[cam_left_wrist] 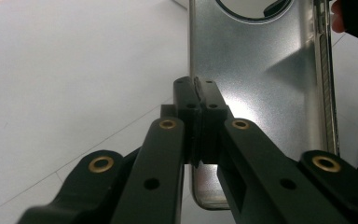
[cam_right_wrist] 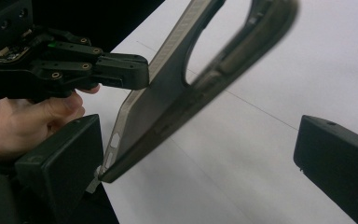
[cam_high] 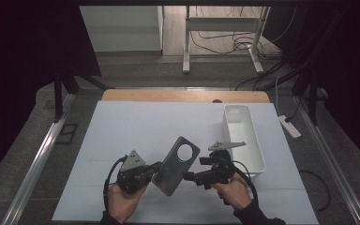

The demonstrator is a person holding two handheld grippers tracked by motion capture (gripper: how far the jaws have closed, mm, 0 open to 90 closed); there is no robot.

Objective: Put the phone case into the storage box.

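1. High view showed the left gripper (cam_high: 155,168) clenched on one long edge of a grey phone case (cam_high: 176,165), holding it tilted above the white mat (cam_high: 122,126), clear of the surface.
2. Left gripper view confirmed that grip: both pads were pressed together on the case's thin wall, with the round camera cutout at the far end.
3. Right gripper (cam_high: 187,176) stood released just beside the case's other edge (in its own view the case lay between the wide-apart jaws, untouched).
4. Lifting therefore looked done; a handover or two-handed hold seemed about to follow.
5. White bin (cam_high: 243,140) to the right stood empty, so placing the case probably remained.
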